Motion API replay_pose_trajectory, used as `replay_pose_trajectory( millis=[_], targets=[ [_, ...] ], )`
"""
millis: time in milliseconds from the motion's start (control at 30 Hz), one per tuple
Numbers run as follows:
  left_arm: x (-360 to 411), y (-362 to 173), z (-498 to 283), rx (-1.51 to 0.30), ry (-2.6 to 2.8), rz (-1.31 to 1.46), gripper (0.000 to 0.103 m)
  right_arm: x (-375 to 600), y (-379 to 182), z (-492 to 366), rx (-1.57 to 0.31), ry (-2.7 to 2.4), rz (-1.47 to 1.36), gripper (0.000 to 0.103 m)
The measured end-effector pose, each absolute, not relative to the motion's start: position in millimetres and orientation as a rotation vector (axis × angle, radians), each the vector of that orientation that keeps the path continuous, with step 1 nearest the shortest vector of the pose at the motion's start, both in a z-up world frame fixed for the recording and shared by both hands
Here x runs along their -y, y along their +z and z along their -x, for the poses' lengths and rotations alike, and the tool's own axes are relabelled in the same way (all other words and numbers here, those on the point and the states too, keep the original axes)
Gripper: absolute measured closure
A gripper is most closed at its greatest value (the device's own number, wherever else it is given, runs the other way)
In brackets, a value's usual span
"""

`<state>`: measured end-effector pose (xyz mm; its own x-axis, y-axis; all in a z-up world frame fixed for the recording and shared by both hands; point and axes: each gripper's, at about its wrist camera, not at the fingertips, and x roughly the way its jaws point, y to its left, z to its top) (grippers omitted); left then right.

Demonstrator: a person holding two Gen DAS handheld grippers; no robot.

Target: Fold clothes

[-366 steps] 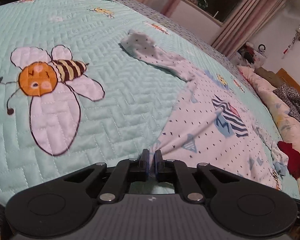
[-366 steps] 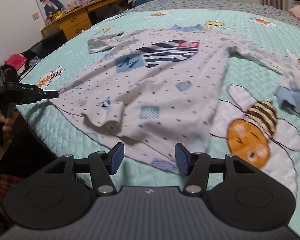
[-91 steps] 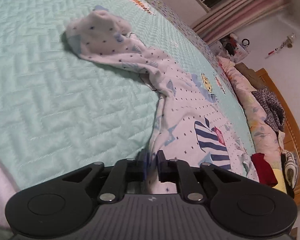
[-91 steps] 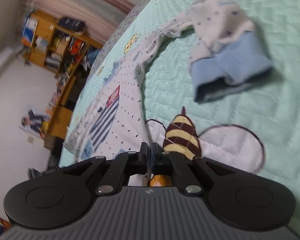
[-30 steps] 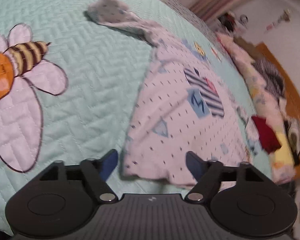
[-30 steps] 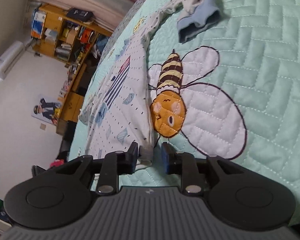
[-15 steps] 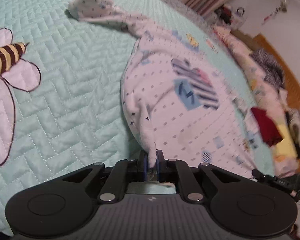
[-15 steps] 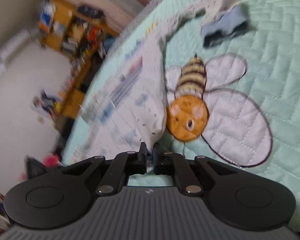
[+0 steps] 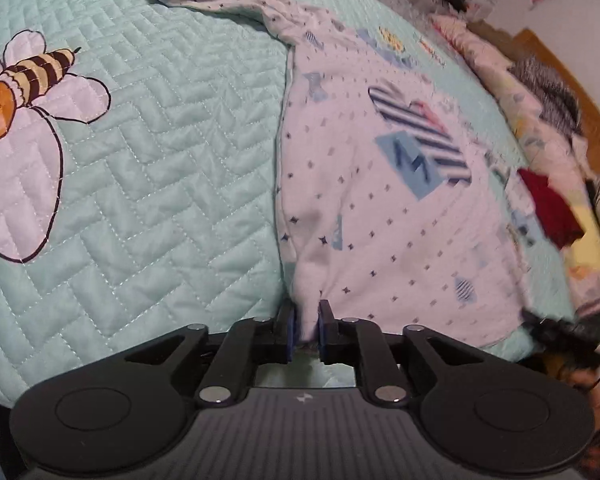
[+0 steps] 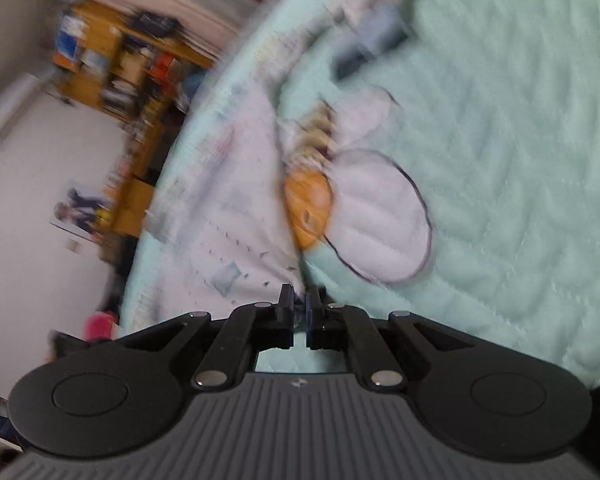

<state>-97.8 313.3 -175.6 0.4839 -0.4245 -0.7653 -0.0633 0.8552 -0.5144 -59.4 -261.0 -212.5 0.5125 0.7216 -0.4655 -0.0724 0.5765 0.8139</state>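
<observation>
With the left gripper [image 9: 305, 328] easing open on the shirt [image 9: 380, 208] hem and the right gripper [image 10: 299, 312] clamped on it, 1 corner could slip.

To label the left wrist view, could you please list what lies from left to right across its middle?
Bee → plain quilt → shirt → red garment

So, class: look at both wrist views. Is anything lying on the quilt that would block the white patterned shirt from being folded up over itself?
Nothing visible does. Each hand-held gripper, left and right, already has the shirt hem between its fingers, the left's jaws opening slightly. The quilt alongside is bare; the clothes pile lies off to the side.
</observation>
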Motion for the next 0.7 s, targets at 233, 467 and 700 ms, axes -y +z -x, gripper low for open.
replay_pose_trajectory(
  millis=[233, 467, 700],
  targets=[
    [-331.3, -140.4, 107.7, -1.024, -0.120, 0.434, 0.028, 269.9, -185.9, 68.0, -0.909, 0.500, -0.698, 0.075],
    [-307.1, -104.0, 86.7, -0.799, -0.253, 0.468, 0.022, 240.9, -148.9, 50.0, -0.736, 0.612, -0.751, 0.075],
    [-265.1, -160.8, 37.8, -0.905, -0.226, 0.412, 0.018, 187.6, -190.9, -7.3, -0.814, 0.685, -0.931, 0.052]
  ],
)
